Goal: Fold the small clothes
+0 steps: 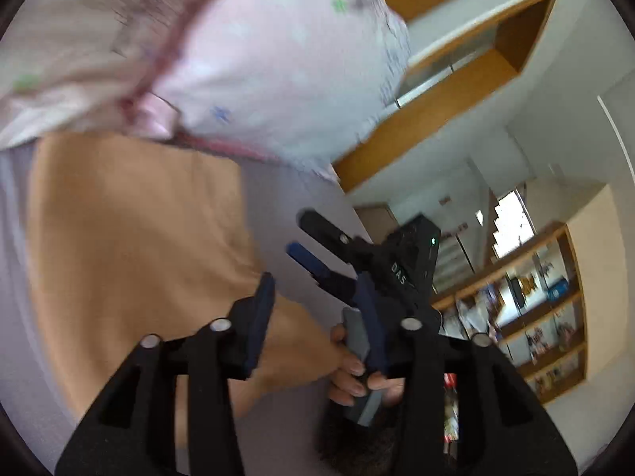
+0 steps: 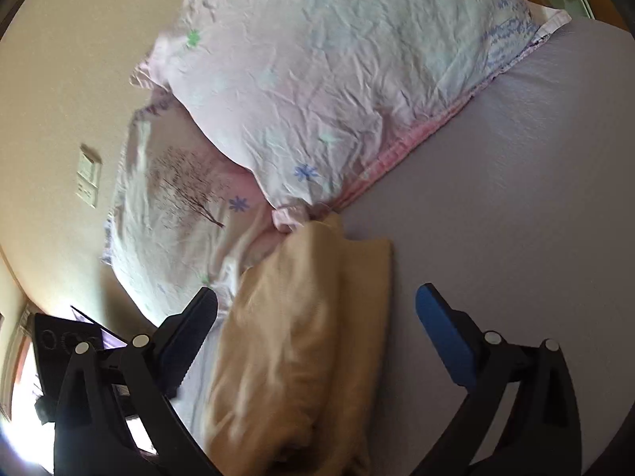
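Observation:
A tan garment (image 1: 131,246) lies on the lilac bed sheet (image 1: 301,194); in the right wrist view it (image 2: 301,341) is folded into a long strip between my right fingers. My left gripper (image 1: 317,309) is open, above the garment's near edge, holding nothing. My right gripper (image 2: 317,309) is open wide, straddling the garment without touching it. The right gripper also shows in the left wrist view (image 1: 307,238), held in a hand just beyond my left fingers.
A floral pink-white pillow (image 2: 337,91) lies at the garment's far end, with a second pillow (image 2: 174,198) beside it against the wall. A wooden headboard shelf (image 1: 456,91) and a bookshelf (image 1: 535,309) stand beyond the bed. Bare sheet (image 2: 516,182) lies right of the garment.

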Available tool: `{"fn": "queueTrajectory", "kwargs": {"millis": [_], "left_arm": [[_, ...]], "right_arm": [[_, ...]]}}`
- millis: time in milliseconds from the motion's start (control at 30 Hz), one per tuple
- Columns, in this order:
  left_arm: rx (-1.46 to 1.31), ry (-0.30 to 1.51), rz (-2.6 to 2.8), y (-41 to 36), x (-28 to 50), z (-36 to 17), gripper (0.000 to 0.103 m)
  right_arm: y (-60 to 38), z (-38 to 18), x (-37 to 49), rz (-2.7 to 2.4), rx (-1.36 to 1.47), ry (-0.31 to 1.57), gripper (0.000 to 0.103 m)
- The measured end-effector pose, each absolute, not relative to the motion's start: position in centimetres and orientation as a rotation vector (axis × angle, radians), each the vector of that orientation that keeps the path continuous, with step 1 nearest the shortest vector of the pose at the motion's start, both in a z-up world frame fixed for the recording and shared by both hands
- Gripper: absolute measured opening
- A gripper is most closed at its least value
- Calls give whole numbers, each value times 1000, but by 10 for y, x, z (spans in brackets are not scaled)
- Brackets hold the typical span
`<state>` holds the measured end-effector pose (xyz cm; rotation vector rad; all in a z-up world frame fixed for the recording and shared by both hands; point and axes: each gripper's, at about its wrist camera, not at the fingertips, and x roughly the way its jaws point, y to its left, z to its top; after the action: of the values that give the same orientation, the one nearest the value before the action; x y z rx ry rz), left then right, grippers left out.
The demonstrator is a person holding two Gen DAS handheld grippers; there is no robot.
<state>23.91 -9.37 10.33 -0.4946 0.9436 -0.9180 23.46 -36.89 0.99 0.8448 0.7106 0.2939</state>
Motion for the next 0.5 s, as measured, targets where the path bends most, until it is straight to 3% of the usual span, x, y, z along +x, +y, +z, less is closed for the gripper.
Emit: {"fn": "queueTrajectory", "kwargs": {"millis": [133,300,333,400,467,500], "left_arm": [[-446,990,-664,-36,238,83,52],[-412,1110,-568,-23,240,46,61],[-399,1124,-565,-28,239,42,63],[-375,1145,-564,-36,237,33,66],[-371,1142,-577,-46,236,27,67],[-359,1123,-585,-50,235,28,61]], "right_arm": [[-354,-3,248,357,825,827,102],[-337,-7,252,390,751,871,98],[-334,-8,252,409,751,876,94],[-328,-13,254,451,752,899,68],[-321,-15,254,440,709,918,53],[-320,-15,253,448,704,916,44]]}}
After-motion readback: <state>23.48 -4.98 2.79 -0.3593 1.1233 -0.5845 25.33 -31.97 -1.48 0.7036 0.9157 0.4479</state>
